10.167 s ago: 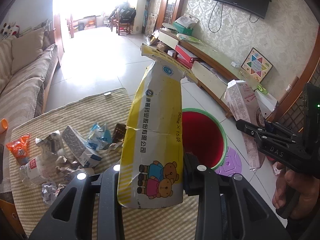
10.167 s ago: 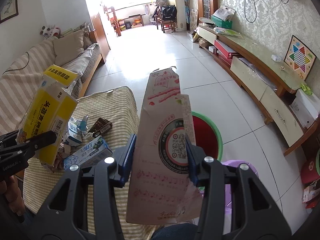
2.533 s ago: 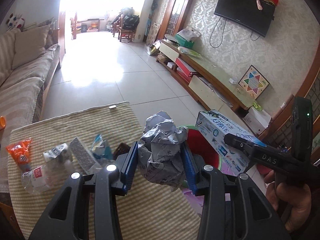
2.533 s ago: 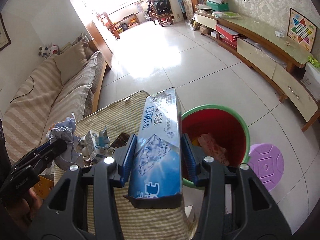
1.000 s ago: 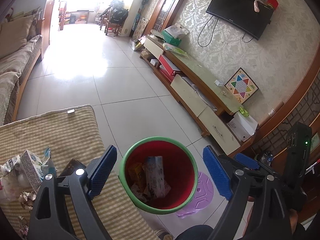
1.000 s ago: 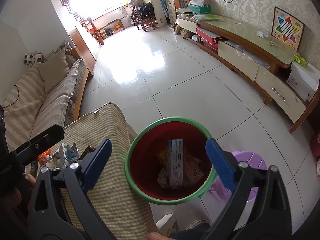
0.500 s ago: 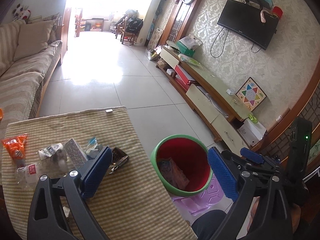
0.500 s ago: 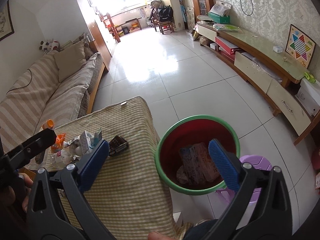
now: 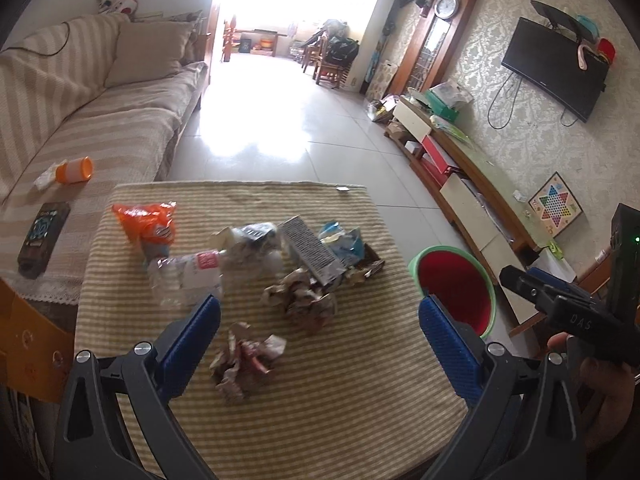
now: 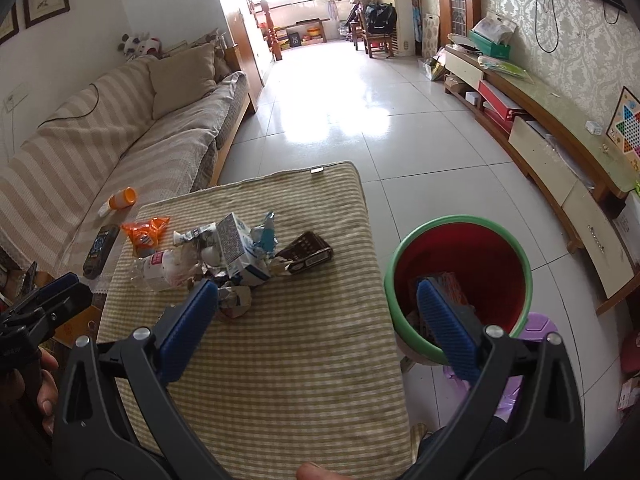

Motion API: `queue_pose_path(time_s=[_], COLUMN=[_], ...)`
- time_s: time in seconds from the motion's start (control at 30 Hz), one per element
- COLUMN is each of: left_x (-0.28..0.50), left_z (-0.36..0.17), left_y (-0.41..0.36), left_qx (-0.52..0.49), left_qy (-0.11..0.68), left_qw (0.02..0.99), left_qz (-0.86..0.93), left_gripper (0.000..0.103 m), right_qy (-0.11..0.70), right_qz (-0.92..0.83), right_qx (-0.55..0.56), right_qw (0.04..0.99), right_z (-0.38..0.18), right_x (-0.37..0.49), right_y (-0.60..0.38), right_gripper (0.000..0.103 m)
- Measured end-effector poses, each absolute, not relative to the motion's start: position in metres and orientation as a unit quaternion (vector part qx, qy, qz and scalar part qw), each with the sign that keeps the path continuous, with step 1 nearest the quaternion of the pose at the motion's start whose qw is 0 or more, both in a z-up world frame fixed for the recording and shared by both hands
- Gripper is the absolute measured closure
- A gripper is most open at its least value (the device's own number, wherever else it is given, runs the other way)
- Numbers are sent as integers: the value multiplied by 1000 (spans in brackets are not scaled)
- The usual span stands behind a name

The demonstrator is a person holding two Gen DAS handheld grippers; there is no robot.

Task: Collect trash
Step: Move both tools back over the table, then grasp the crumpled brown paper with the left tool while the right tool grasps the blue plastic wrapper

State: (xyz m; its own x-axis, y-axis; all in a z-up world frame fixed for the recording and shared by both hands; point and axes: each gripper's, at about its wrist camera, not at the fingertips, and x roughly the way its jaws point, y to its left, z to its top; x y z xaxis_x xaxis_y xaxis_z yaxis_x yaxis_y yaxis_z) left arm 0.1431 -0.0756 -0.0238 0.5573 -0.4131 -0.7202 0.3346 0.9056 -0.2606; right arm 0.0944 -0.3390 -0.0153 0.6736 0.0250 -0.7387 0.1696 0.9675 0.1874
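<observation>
Left claw: (image 9: 319, 336) I am spreading its jaws wider, nothing between them, because I am lining them up over the table for the next pick.
Right claw: (image 10: 317, 320) I am holding it wide open and empty, one blue pad showing over the bin's mouth.
Trash: I am looking at what is lying in a loose heap on the striped cloth (image 9: 344, 400) of the table: a crumpled paper wad (image 9: 245, 364) nearest my left claw, a bigger paper ball (image 9: 304, 300) behind it, a clear bottle (image 9: 188, 278), an orange wrapper (image 9: 150, 226), a small carton (image 10: 240, 250) and a dark flat packet (image 10: 306, 258).
Bin: (image 10: 516, 256) I am keeping the red one with the green rim on the floor just beside the table edge, so each drop is a short swing; some trash is already lying inside.
Next, as I judge it: I am aiming the left claw at the nearest wad, since it is lying apart from the heap and should crush easily.
</observation>
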Motion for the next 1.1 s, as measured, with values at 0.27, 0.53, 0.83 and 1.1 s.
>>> queue_pose_path(time_s=[0.27,0.53,0.83,1.1], left_x=[133,137,154,170], left_z=[-63,-91,-118,-137], left_y=[-26,-31,-43,-47], left_qx=[-59,-45,-37,-33], left_qy=[454,479,499,515], left_qw=[870,855,844,837], left_qz=[-185,-194,-193,-183], left_gripper=[8,8,8,8], right_qy=[422,436,452,466], right_qz=[-5,1,9,15], right_qx=[98,88,81,87], right_qw=[901,895,888,880], right_z=[-27,-38,-56,-82], right_x=[104,123,162,205], right_y=[-292,-279,-279,-278], right_gripper=[5,5,5,5])
